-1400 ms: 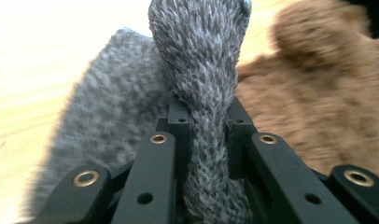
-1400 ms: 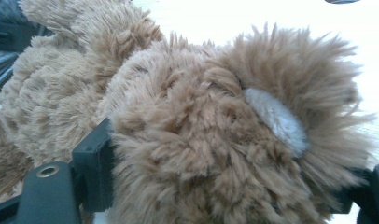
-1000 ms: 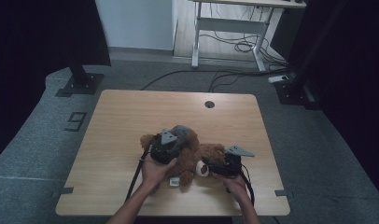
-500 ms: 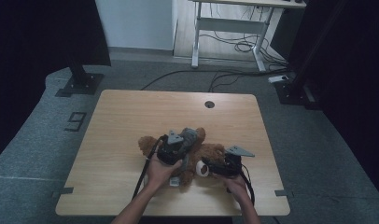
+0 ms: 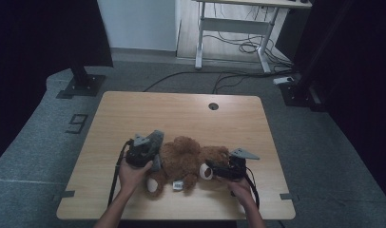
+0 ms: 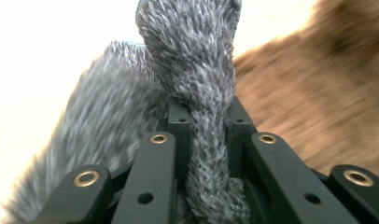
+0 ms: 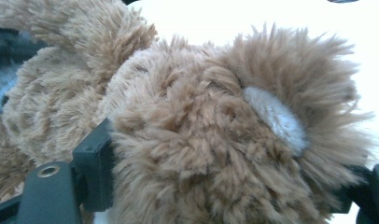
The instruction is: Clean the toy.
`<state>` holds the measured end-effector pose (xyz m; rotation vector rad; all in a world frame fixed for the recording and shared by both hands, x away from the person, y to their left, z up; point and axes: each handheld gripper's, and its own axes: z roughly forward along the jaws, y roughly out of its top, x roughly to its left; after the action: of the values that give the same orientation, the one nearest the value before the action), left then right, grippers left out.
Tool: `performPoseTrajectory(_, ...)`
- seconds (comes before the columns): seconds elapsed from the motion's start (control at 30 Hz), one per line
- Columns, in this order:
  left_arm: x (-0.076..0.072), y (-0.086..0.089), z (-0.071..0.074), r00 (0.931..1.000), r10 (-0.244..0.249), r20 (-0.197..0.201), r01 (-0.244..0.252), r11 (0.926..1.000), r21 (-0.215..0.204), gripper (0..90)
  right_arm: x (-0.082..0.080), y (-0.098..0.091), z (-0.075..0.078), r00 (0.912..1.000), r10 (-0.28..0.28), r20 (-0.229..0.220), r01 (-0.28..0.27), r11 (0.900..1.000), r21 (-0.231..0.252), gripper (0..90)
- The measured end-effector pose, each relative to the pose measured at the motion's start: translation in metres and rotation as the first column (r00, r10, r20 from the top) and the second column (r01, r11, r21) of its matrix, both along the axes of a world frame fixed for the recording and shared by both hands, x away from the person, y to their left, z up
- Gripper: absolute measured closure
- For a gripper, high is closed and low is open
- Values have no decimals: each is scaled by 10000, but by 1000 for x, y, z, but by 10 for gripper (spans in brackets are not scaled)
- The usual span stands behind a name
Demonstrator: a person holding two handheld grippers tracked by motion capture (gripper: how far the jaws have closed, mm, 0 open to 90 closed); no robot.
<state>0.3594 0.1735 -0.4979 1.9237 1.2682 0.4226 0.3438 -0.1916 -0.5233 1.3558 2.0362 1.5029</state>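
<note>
A brown teddy bear (image 5: pixel 181 154) lies on the wooden table (image 5: pixel 181 114) near its front edge. My left gripper (image 5: pixel 153 161) is at the bear's left side, shut on a strip of grey fuzzy knitted cloth (image 6: pixel 192 60) pinched between its jaws; the cloth (image 5: pixel 156 164) hangs by the bear's side. Brown fur (image 6: pixel 318 93) is blurred just beyond the cloth. My right gripper (image 5: pixel 210 170) comes in from the right, its jaws closed around the bear's head (image 7: pixel 201 140) beside a pale-lined ear (image 7: pixel 276 116). A white tag (image 5: pixel 178 185) sticks out near the bear's feet.
A round cable hole (image 5: pixel 213 106) sits at the table's far middle. The far half of the tabletop is bare wood. Beyond the table stand a white desk frame (image 5: pixel 229 28) with cables, and dark stands at both sides.
My left gripper has moved left and down with the grey cloth, from over the bear's body to its left side. The right gripper and the bear's head have stayed put.
</note>
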Motion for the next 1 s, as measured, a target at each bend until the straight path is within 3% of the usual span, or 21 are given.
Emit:
performPoseTrajectory(0.07,-2,13,-6,9995,231,-210,-232,9997,-20,775,0,0,0,10000,2,-20,-2,10000,-1,196)
performPoseTrajectory(0.17,-5,25,0,9993,316,-196,-323,9989,-338,775,1,-1,0,10000,-22,-50,22,10000,51,196)
performPoseTrajectory(0.33,-15,17,35,9973,-18,728,57,9985,-540,773,1,-2,-1,9999,-45,-103,47,9999,113,196)
performPoseTrajectory(0.43,-20,-6,51,9915,-586,1161,611,9980,-179,772,1,-2,-1,9999,-65,-116,66,9999,134,196)
performPoseTrajectory(0.57,-20,-45,55,9827,-1412,1202,1375,9897,386,771,1,-2,-1,9999,-73,-113,74,9999,130,196)
performPoseTrajectory(0.63,-17,-67,51,9789,-1816,939,1793,9833,321,770,1,-2,-1,9999,-73,-110,74,9999,132,196)
performPoseTrajectory(0.7,-17,-89,47,9744,-2004,1023,1970,9795,432,769,1,-2,-1,9999,-72,-118,74,9999,129,196)
performPoseTrajectory(0.73,-16,-98,47,9726,-2061,1078,2037,9785,329,769,1,-2,-1,9999,-89,-131,91,9999,125,196)
performPoseTrajectory(0.8,-15,-115,49,9640,-2505,896,2519,9677,-44,770,1,-2,-2,9999,-97,-123,99,9998,169,196)
performPoseTrajectory(0.93,-18,-150,45,9486,-3022,935,2920,9502,1086,768,1,-2,-2,9999,-95,-124,97,9998,173,197)
performPoseTrajectory(1.0,-15,-151,39,9520,-2918,927,2782,9509,1358,768,1,-2,-2,9999,-100,-119,102,9998,183,197)
